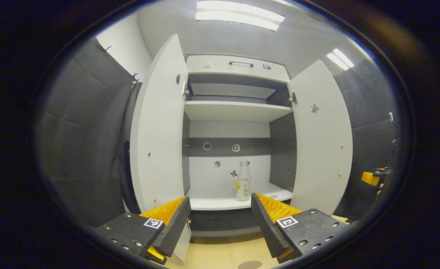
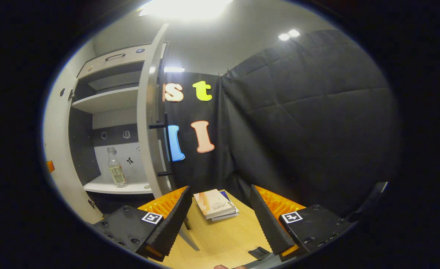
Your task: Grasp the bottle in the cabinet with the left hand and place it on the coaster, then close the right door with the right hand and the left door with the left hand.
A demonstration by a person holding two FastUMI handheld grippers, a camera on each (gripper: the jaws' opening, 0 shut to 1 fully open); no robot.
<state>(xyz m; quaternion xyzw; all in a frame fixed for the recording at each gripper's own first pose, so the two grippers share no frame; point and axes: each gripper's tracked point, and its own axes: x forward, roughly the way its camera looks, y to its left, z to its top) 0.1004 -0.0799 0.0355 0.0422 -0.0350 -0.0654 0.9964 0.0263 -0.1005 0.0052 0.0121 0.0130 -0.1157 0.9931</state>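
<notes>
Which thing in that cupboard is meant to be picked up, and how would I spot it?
Find the white cabinet with both doors swung open. On its lowest shelf, right of the middle, stands the bottle: clear glass with a pale label, the lone upright thing there, with small stickers on the wall behind.

Lying stacked on the wooden tabletop, near its far edge by the black cloth wall: a few books. Resting at the tabletop's near edge: a small dark flat object, too blurred to identify. Glowing overhead on the grey ceiling: long light panels.
</notes>
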